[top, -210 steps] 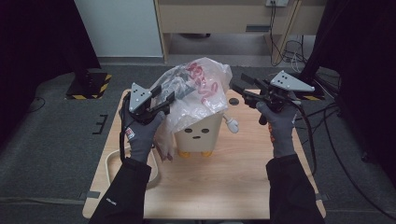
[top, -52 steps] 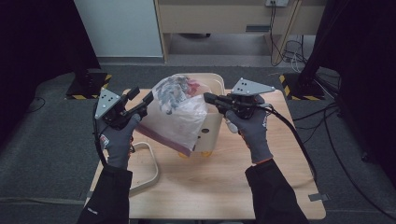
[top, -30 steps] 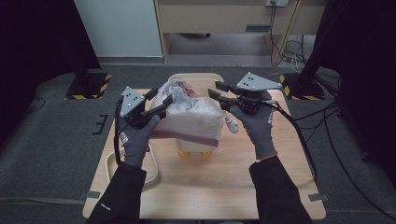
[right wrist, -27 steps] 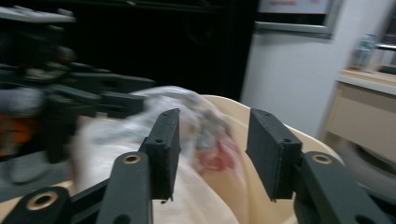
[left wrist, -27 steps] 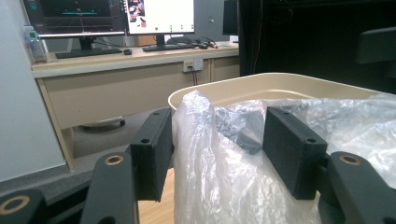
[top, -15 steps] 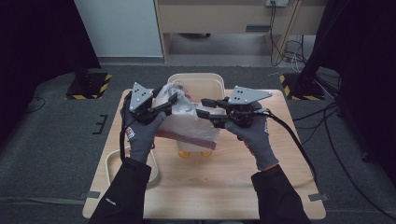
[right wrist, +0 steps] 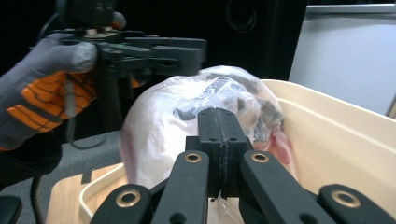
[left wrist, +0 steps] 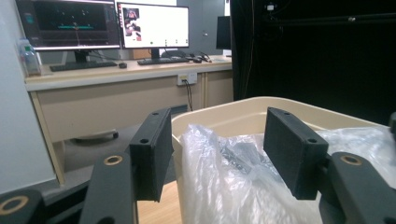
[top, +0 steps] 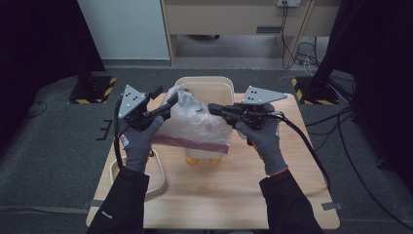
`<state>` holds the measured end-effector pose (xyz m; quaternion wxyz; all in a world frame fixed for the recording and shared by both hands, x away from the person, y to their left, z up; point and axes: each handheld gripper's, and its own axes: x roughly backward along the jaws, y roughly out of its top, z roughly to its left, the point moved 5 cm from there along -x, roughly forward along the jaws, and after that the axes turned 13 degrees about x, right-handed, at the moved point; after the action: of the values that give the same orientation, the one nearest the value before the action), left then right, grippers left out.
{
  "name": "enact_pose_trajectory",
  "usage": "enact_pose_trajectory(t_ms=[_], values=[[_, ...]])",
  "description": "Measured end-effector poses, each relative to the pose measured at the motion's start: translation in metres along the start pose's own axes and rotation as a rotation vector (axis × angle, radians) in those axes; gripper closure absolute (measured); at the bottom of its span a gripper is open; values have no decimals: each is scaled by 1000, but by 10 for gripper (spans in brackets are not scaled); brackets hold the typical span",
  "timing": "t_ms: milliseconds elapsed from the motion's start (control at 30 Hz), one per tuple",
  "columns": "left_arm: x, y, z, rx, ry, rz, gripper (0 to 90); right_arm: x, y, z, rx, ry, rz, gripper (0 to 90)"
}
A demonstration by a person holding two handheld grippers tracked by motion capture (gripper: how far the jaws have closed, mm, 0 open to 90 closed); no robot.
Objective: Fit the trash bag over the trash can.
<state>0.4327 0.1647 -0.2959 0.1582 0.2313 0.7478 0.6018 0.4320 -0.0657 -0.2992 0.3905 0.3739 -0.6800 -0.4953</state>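
Left gripper (top: 163, 108): fingers spread at the plastic bag (top: 195, 124), its edge between them; contact cannot be judged.
Bag: held over the beige bin (top: 204, 87); contents blurred.
Right gripper (top: 214, 109): fingers just closed, pinching bag film.
Bin: partly hidden on the tabletop (top: 219, 195).

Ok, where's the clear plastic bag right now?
In the high view the clear plastic bag hangs mid-table between both claws, in front of the cream plastic bin; the right claw pinches its right edge.

The plastic bag (top: 195, 124) hangs over the tabletop (top: 234, 195) just before the bin (top: 204, 87), between the left claw (top: 168, 105) and right claw (top: 214, 108).
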Motion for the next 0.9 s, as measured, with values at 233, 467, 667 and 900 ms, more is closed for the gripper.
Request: enact_pose_trajectory(t_ms=[233, 467, 667, 900], values=[[12, 1, -1, -5, -9, -19, 414, -2, -1, -19, -18, -151, 18, 900], [13, -10, -3, -11, -24, 5, 410, -6, -9, -35, -41, -292, 95, 900], [7, -20, -5, -14, -38, 31, 406, -8, -15, -43, -56, -326, 156, 869], [-1, -24, -4, -11, -15, 35, 407, 3, -5, -33, -9, -272, 96, 615]])
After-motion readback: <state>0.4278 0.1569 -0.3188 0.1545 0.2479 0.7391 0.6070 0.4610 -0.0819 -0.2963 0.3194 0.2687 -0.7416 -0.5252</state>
